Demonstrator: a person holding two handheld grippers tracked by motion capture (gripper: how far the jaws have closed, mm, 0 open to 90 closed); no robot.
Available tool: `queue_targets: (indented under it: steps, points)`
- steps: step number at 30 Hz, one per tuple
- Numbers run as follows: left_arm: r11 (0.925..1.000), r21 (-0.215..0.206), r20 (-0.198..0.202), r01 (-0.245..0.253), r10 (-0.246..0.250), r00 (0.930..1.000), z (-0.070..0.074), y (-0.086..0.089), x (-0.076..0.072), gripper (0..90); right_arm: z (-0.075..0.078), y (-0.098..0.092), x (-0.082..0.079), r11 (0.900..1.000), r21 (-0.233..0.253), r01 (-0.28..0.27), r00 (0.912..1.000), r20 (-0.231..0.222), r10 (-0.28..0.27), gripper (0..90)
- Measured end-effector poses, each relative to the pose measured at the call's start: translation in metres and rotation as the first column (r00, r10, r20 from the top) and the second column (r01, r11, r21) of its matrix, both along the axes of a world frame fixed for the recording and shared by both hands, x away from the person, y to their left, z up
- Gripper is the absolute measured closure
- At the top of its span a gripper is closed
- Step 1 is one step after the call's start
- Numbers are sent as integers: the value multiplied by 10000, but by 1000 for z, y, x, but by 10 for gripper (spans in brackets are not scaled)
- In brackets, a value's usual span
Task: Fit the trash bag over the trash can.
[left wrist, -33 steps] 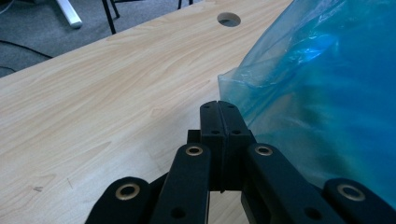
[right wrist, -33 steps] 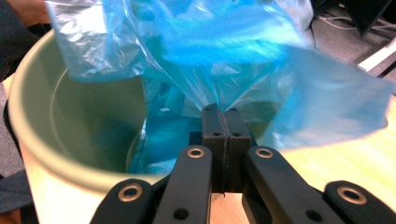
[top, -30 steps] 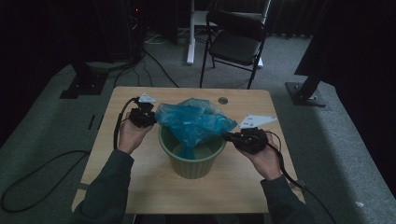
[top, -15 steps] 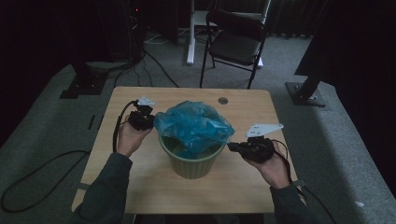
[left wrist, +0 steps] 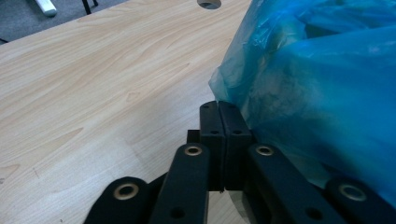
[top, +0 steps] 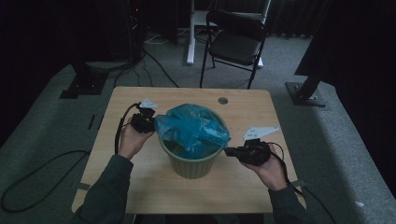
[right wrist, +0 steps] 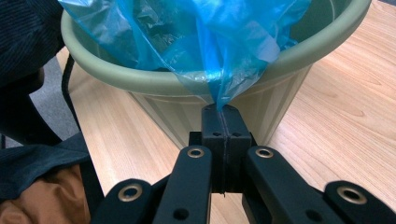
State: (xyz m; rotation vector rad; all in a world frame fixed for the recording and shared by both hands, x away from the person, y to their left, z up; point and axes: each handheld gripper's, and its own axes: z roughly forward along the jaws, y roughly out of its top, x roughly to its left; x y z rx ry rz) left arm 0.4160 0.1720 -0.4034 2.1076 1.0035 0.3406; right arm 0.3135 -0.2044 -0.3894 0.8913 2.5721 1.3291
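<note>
I have the blue bag [top: 192, 128] bunched in the bin [top: 192, 163] mouth. My left gripper [top: 148, 122] pinches its edge at the bin's left rim; my right gripper [top: 229, 151] clamps its corner just outside the right rim. Each edge must stretch outward and down over the rim.

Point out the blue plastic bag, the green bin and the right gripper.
blue plastic bag [top: 194, 128], high view, crumpled top.
green bin [right wrist: 154, 77], right gripper view, near rim.
right gripper [right wrist: 223, 112], right gripper view, tips shut on the bag's edge.

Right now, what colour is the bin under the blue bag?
Pale green bin, clearest in the right gripper view.
</note>
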Motion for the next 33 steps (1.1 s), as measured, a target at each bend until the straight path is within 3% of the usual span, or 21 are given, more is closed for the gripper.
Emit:
queue_targets:
  steps: [9, 19, 25, 31, 33]
  points:
    - [9968, -544, 119, -589, 597, 9981, 8, 18, -5, 649, 1, -1, 0, 9999, 152, 0, 10000, 49, -1, 900]
    - [9879, -1122, 245, -1072, 1106, 9936, 16, 45, -16, 590, 2, 0, 0, 9999, 147, -13, 10000, 90, 12, 900]
    - [9839, -1377, 600, -1139, 1231, 9906, 24, 57, -30, 572, 3, 0, -1, 9999, 141, -21, 10000, 83, 20, 900]
    - [9830, -1526, 921, -1020, 1169, 9889, 33, 63, -46, 551, 3, 0, -1, 9999, 116, -48, 9999, 129, 47, 900]
    - [9849, -1587, 1091, -697, 877, 9902, 40, 62, -59, 544, 4, 0, -1, 9999, 111, -65, 9999, 139, 63, 900]
